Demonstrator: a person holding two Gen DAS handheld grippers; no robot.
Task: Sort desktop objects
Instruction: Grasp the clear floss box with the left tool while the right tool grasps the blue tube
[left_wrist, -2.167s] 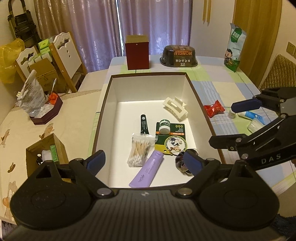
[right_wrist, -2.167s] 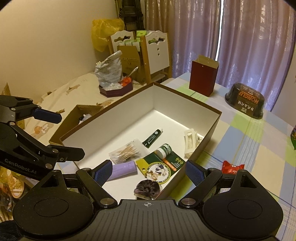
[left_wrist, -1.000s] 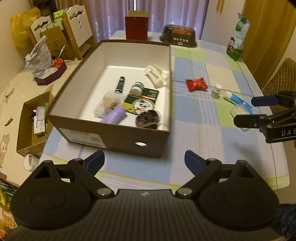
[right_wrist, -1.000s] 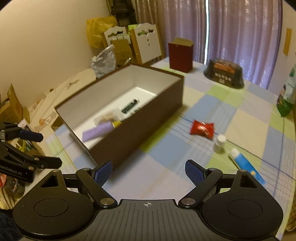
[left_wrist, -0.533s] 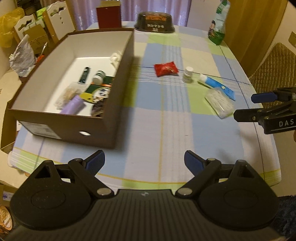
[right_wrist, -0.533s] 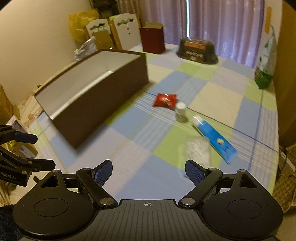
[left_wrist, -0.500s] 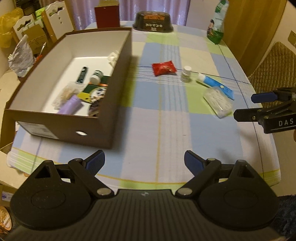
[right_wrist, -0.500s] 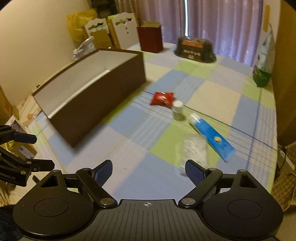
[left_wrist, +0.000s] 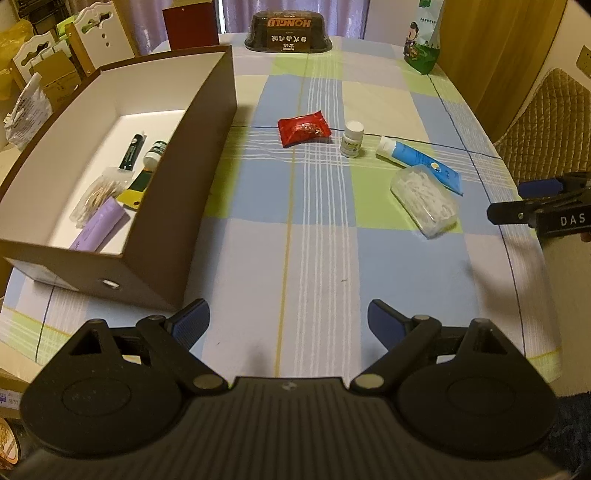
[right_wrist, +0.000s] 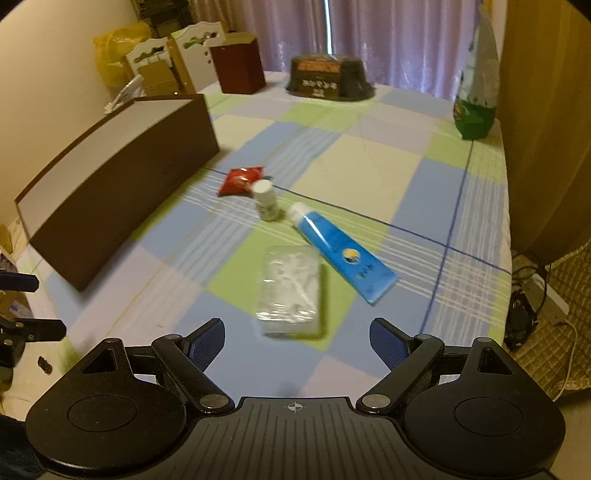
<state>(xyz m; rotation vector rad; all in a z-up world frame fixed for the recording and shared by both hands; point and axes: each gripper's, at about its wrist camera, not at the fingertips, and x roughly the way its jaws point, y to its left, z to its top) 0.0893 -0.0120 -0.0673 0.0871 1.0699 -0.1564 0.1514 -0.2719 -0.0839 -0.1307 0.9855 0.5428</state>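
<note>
The checked blue, green & cream cloth-covered table (left_wrist: 314, 258) carries everything. On its left side sits the big brown cardboard box w/ white inside (left_wrist: 192, 155), holding a lilac tube (left_wrist: 98, 229), a clear bag of cotton swabs (left_wrist: 98, 192), a green-yellow card (left_wrist: 136, 186), a slim dark green tube (left_wrist: 131, 151) & a small green-capped bottle (left_wrist: 155, 155). At the table's far end: a dark upturned bowl w/ orange lettering (left_wrist: 288, 26), a dark red box (left_wrist: 190, 22) & a green-white snack bag (left_wrist: 424, 37). My left tool (left_wrist: 288, 321) hangs above the near edge, fingers wide apart, nothing between them. My right tool (right_wrist: 297, 338) is also spread wide & empty, low over the table, just short of the clear plastic box of white floss picks (right_wrist: 290, 291), blurred in its own view. Touching that box's far corner lies the blue tube w/ white cap (right_wrist: 340, 251). Just beside the cap stands the small white pill bottle (right_wrist: 266, 201), & next to that, nearer the brown box, the red snack packet (right_wrist: 240, 179). All four lie loose on the table, outside the box.
</note>
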